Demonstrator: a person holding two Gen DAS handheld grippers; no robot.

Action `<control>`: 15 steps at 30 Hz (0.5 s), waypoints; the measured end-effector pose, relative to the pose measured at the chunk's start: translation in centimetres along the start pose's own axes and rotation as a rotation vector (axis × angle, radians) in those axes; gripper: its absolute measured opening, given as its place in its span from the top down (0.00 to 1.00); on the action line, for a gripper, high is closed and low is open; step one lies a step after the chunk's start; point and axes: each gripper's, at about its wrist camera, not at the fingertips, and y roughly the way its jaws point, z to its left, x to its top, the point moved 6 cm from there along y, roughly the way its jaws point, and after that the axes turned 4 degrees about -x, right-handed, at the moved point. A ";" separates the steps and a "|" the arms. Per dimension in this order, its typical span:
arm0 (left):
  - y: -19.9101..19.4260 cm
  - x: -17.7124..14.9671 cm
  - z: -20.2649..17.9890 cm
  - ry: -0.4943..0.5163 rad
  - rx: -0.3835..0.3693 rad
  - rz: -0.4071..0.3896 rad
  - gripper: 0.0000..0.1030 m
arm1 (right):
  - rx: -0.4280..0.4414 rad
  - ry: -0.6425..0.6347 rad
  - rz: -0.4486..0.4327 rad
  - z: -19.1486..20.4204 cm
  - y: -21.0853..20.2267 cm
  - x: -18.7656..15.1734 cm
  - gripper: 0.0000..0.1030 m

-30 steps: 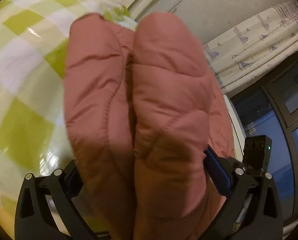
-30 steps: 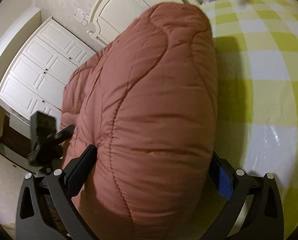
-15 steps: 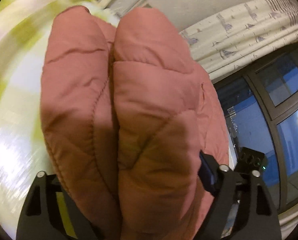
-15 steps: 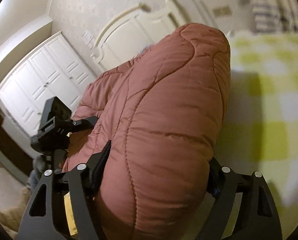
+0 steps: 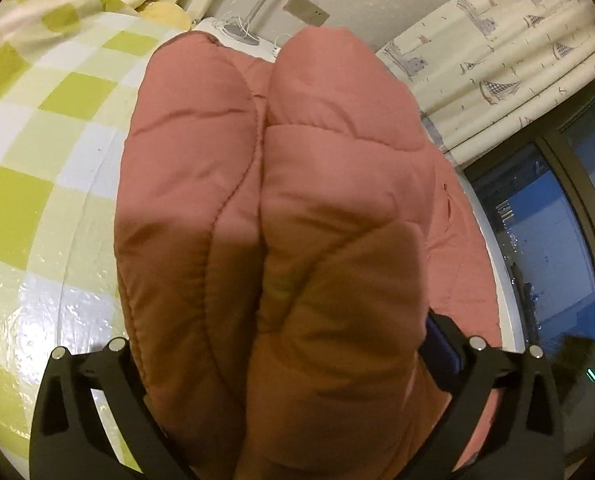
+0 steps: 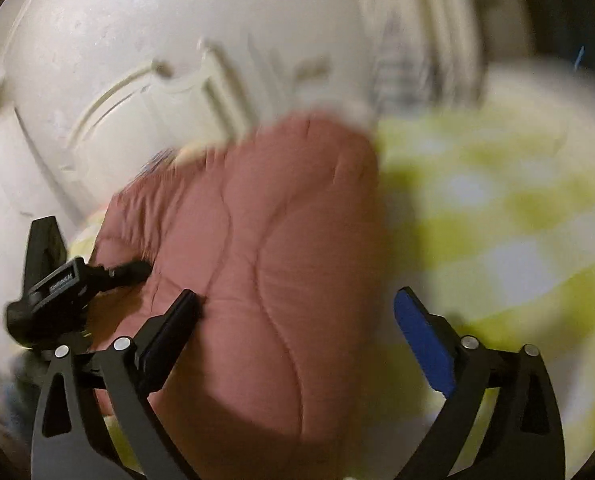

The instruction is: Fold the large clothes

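- My left gripper (image 5: 281, 360) jaws opening, pink quilted coat (image 5: 273, 208) bulging between them.
- My right gripper (image 6: 297, 320) opening; right pad clear of fold.
- Coat runs forward over checked bedspread (image 5: 37, 168).

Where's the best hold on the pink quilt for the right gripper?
On the pink quilt, take the rounded folded edge beside the checked sheet, from the near end: layers bunch there. The right gripper is opening, quilt between its jaws.

Boat-print curtain (image 5: 497, 60), dark window (image 5: 545, 240), wall socket (image 5: 306, 10).
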 end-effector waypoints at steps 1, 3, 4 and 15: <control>-0.4 0.1 0.1 0.004 0.001 -0.002 0.02 | -0.005 -0.057 -0.073 1.2 -1.6 0.3 0.07; -0.9 0.5 -0.4 0.022 0.013 -0.010 0.02 | 0.038 -0.166 -0.128 4.1 -3.5 -0.1 0.07; -1.5 0.9 -0.7 0.036 0.028 -0.030 0.02 | 0.044 -0.233 -0.119 5.6 -3.7 -0.8 0.07; -9.5 2.4 -12.8 0.466 0.254 -0.413 0.02 | -0.114 -0.479 0.047 10.6 0.5 -6.0 0.05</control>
